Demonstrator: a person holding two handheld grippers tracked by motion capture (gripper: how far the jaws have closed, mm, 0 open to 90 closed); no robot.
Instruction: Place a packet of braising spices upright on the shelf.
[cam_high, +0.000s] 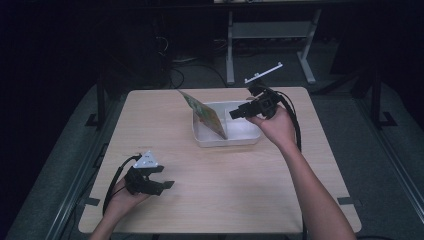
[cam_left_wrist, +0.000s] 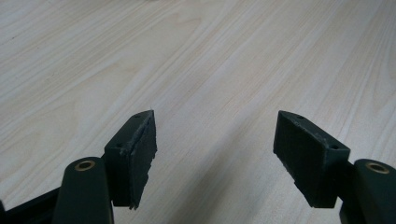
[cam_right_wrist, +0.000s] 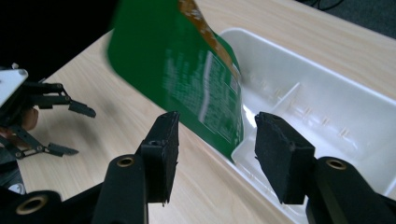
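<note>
Green packet (cam_right_wrist: 187, 79) tilted in white tray (cam_high: 250, 137) on pale wood table (cam_high: 225, 185), dark room; both grippers' jaws spread, empty.

Your left gripper (cam_high: 162, 176) is sitting over bare table (cam_high: 225, 175), jaws spread, with open wood ahead and to its right. Your right gripper (cam_right_wrist: 212, 140) is facing the green packet (cam_right_wrist: 187, 74), which is leaning out over the white tray's (cam_right_wrist: 327, 93) near rim and blocking that side. The tray's divided compartments beyond are lying open from above.
</note>
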